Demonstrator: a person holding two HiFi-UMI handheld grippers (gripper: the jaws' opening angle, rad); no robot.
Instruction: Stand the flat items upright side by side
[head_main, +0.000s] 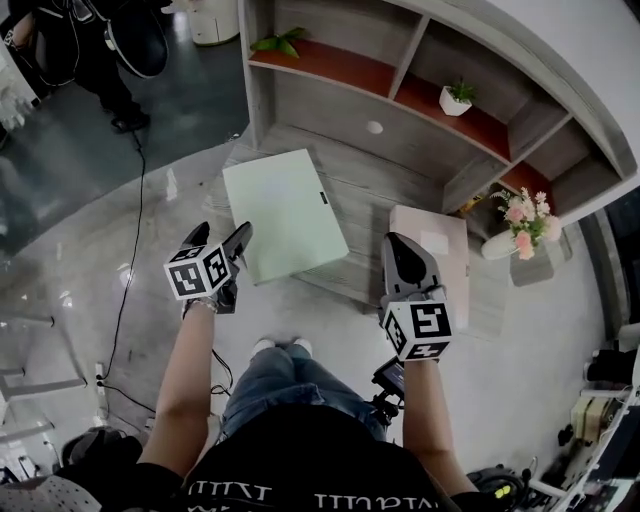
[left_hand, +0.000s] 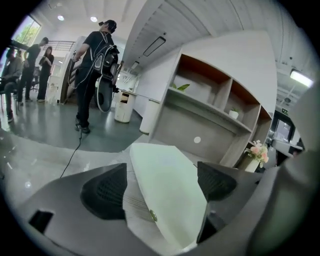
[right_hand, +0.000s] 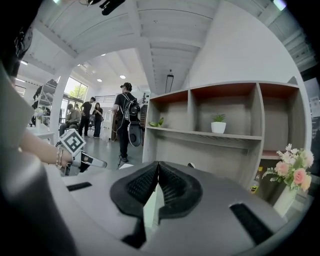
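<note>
The left claw (head_main: 220, 240), jaws wide apart and gripping nothing, lines up on the pale green flat rectangular case (head_main: 285, 215). The case lies flat on the grey wood-grain ledge (head_main: 372, 195) just ahead, framed between the jaws but not pinched. The right claw (head_main: 400, 248), pressed shut and empty, hangs near the pale pink flat case (head_main: 447, 250). Risk: a jaw may shove the thin, smooth green case along the ledge instead of catching its edge. 1 small round stud marks its near edge.
</note>
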